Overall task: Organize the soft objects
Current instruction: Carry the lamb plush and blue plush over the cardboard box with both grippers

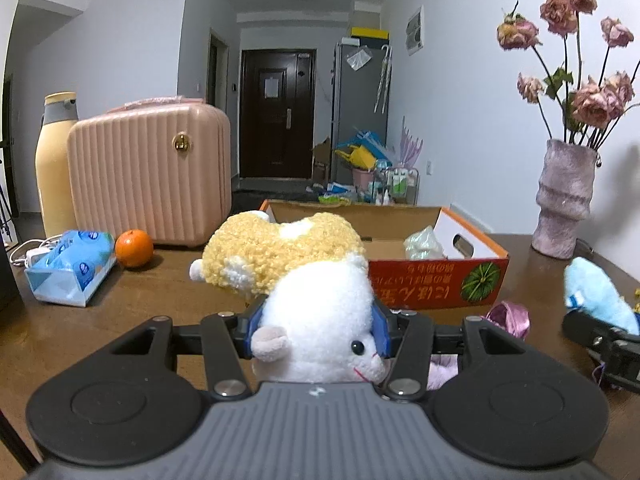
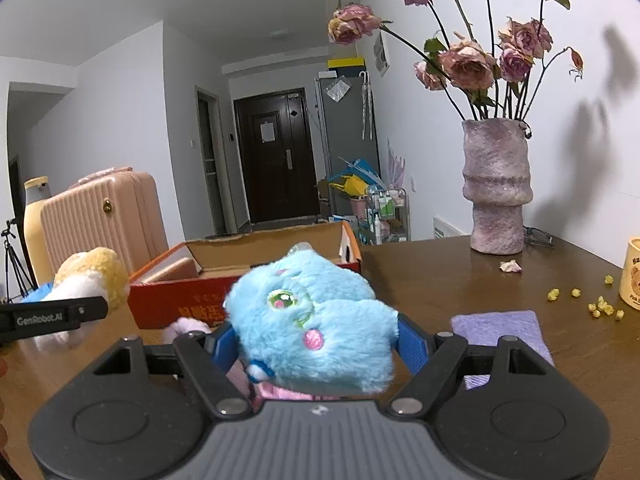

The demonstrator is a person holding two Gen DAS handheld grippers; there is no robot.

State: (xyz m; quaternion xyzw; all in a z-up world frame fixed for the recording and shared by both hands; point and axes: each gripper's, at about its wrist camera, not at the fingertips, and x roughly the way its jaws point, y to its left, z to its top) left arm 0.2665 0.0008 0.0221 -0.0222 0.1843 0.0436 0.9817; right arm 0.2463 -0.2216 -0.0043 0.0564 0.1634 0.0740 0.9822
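Observation:
My left gripper (image 1: 316, 334) is shut on a yellow and white plush animal (image 1: 312, 280), squeezing its white head between the blue pads, above the table in front of the orange cardboard box (image 1: 436, 280). My right gripper (image 2: 316, 344) is shut on a blue plush toy (image 2: 312, 320), also held in front of the box (image 2: 168, 300). The blue toy shows at the right edge of the left wrist view (image 1: 600, 296). The yellow plush shows at the left of the right wrist view (image 2: 92, 276). The box holds a pale crumpled item (image 1: 424, 244).
A pink suitcase (image 1: 148, 172), a yellow bottle (image 1: 52, 160), a tissue pack (image 1: 68, 268) and an orange (image 1: 134, 248) stand at the left. A vase of dried roses (image 2: 496, 196) stands at the right. A purple cloth (image 2: 500, 332), a pink yarn ball (image 1: 508, 318) and yellow crumbs (image 2: 600, 308) lie on the table.

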